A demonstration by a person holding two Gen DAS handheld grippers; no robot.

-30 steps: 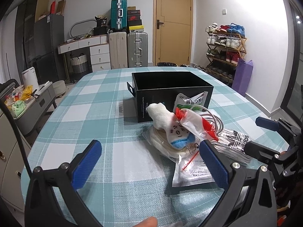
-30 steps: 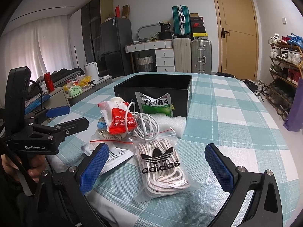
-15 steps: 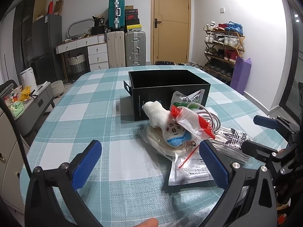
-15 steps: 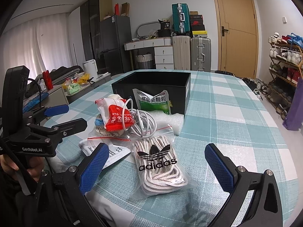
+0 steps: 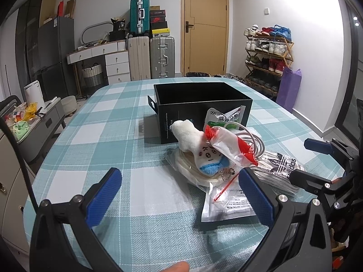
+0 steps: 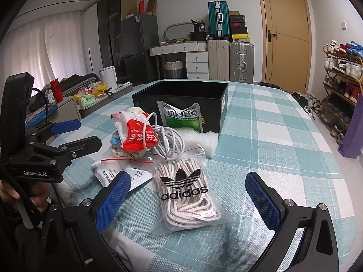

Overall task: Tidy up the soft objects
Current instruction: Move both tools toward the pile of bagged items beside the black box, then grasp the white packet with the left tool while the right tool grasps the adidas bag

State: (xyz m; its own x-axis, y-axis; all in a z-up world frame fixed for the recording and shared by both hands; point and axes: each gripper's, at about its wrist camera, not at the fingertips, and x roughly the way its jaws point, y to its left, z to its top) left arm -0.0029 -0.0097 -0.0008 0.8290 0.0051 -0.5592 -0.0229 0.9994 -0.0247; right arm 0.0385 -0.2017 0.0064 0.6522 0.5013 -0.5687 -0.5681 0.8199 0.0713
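A teal-and-white checked cloth covers the table (image 5: 95,136), in a room with suitcases (image 5: 150,56), a white drawer unit (image 6: 196,62), a wooden door (image 5: 205,26) and a shoe rack (image 5: 266,56) along the walls. Toward the table's far edge stands a rigid, matte black box (image 5: 199,107), open at the top. Just in front of it, the soft things lie in a loose heap: a fluffy white plush toy (image 5: 192,140) with a blue knitted patch and a bead chain, a crinkled red-and-clear snack packet (image 6: 136,132) resting on it, a coiled white cable (image 6: 169,140), a green-and-white medicine sachet (image 6: 182,115) leaning against the box wall, a slab of white foam wrap (image 6: 204,141), a flat printed pouch (image 5: 229,201) with a red zip strip, and, nearest the table's near edge, a glossy clear bag of cream laces (image 6: 186,192) printed with the adidas logo. The left gripper (image 5: 179,195) hovers above the cloth with its blue ribbed pads spread wide, holding nothing; the right gripper (image 6: 186,200) is likewise spread wide, straddling the lace bag without touching it. Compared with half a second ago, the heap sits a little nearer in the right wrist view and barely shifted in the left. Each gripper shows at the side of the other's view, beside the heap.
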